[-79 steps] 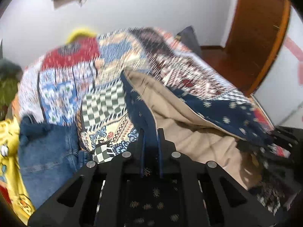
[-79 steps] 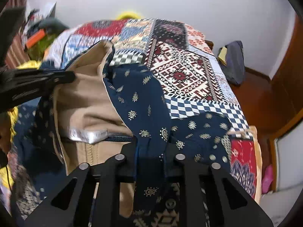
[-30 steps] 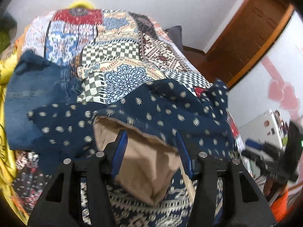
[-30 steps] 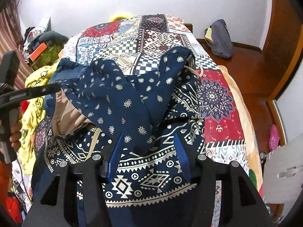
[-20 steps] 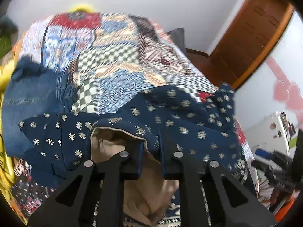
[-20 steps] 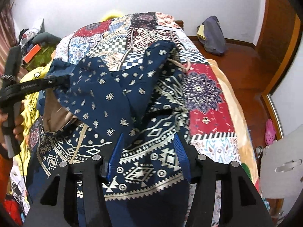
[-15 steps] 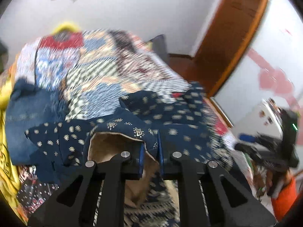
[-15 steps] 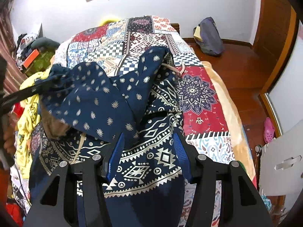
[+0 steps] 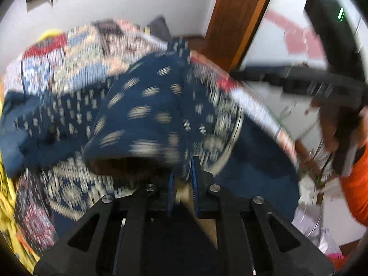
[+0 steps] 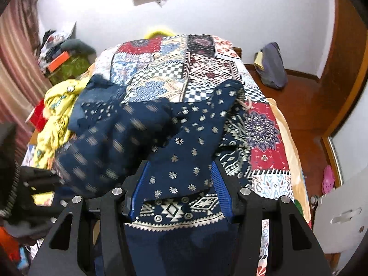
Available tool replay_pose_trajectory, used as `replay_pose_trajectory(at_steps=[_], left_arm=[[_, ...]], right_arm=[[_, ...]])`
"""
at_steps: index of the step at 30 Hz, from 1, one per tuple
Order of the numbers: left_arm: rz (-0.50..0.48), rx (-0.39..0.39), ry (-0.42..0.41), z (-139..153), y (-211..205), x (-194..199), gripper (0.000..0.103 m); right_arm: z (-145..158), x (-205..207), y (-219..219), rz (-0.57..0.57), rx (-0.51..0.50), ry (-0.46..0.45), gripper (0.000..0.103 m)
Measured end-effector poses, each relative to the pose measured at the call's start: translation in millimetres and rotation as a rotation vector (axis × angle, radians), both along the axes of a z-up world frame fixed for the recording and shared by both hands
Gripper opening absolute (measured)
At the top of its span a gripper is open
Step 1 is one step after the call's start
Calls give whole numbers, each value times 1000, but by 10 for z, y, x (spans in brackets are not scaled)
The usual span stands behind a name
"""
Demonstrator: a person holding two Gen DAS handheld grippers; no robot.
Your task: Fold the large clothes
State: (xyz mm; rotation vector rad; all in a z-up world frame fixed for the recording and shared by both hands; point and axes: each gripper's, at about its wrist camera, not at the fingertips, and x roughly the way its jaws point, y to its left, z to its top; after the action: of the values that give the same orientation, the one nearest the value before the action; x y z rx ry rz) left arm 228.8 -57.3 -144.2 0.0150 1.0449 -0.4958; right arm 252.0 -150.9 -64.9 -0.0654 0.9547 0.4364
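Folding was barely begun: our left gripper (image 9: 181,179) pinched the navy printed garment (image 10: 184,142), bunched at the quilted bed's (image 10: 264,158) 6 o'clock; our right gripper (image 10: 177,191) gaped, empty; flattening remained.

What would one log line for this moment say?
left gripper: shut on navy garment | right gripper: open above it | fold: underway

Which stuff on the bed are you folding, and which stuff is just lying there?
Being folded:
- navy patterned garment, pinched by the left gripper
- right gripper, open above it

Just lying there:
- yellow clothes
- patchwork bedspread
- grey bag on the floor
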Motion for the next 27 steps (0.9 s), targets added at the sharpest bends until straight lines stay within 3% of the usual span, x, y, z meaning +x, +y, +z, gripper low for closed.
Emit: replay_pose_trajectory(at_steps=[5, 12, 17, 19, 21, 24, 27], left_arm=[[0, 68, 51, -247, 110, -249, 16], [87, 147, -65, 45, 494, -339, 42], [143, 117, -111, 257, 616, -132, 43], [160, 93, -121, 279, 600, -38, 49], [166, 86, -127, 231, 533, 56, 56], [162, 83, -83, 66, 464, 244, 56], [169, 114, -20, -237, 413, 377, 56]], right_arm=[[-121, -78, 124, 33, -39, 21, 50], [-186, -91, 223, 55, -36, 47, 50], [-444, -41, 380, 84, -45, 121, 50], [-604, -24, 474, 102, -67, 155, 50], [-720, -21, 555, 117, -97, 172, 50], [-892, 4, 625, 132, -134, 206, 50], [-928, 36, 562, 126, -110, 234, 50]])
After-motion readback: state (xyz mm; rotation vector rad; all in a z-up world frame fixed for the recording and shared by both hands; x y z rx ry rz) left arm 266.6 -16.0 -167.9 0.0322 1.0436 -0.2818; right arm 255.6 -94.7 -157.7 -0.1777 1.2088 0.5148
